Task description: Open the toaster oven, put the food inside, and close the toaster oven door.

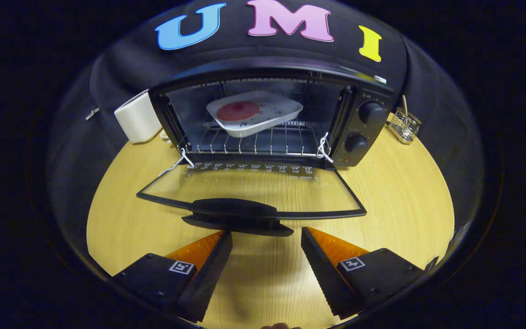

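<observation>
Wooden table (pixel 404 192), one toaster oven (pixel 272 114), claw (pixel 266 235) open

Your gripper (pixel 266 234) sits low over the wooden table (pixel 404 201), fingers (pixel 208 265) spread apart, nothing between them. Just ahead of the fingertips: the handle (pixel 235 214) of the toaster oven door (pixel 254 187), which lies folded down flat, glass showing the table beneath. Beyond it, the toaster oven (pixel 363 123) stands open. Inside, a white tray (pixel 256 112) rests tilted on the wire rack (pixel 254 141), a round red piece of food (pixel 238 110) on it. Two knobs (pixel 371 112) on your right of the opening. White box (pixel 137 116) beside the oven on the left; small wire basket (pixel 404 124) on the right
</observation>
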Demonstrator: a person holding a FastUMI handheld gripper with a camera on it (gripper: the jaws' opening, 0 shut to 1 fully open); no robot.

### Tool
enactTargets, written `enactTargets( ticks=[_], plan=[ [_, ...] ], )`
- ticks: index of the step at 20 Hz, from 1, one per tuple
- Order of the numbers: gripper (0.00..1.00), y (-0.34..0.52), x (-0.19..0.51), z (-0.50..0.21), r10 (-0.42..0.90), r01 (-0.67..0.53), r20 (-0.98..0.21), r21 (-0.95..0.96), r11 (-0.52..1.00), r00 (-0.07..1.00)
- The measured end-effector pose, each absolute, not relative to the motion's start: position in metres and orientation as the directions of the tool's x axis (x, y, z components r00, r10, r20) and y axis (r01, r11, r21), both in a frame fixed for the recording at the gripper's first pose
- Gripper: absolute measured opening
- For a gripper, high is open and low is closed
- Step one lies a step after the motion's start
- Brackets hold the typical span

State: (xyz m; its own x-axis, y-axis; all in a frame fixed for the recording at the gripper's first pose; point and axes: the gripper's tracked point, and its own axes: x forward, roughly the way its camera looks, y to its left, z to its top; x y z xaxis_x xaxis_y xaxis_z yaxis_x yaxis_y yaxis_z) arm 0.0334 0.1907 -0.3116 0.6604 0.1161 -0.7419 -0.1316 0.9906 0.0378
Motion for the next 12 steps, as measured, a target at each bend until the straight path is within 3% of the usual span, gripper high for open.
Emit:
enactTargets(
  ticks=[7, 12],
  plan=[
    [0.99, 0.198, 0.062, -0.204, 0.188, -0.159, -0.55, 0.101, 0.982, 0.814],
    [0.99, 0.171, 0.057, -0.11, 0.196, -0.163, -0.35, 0.121, 0.979, 0.916]
  ],
)
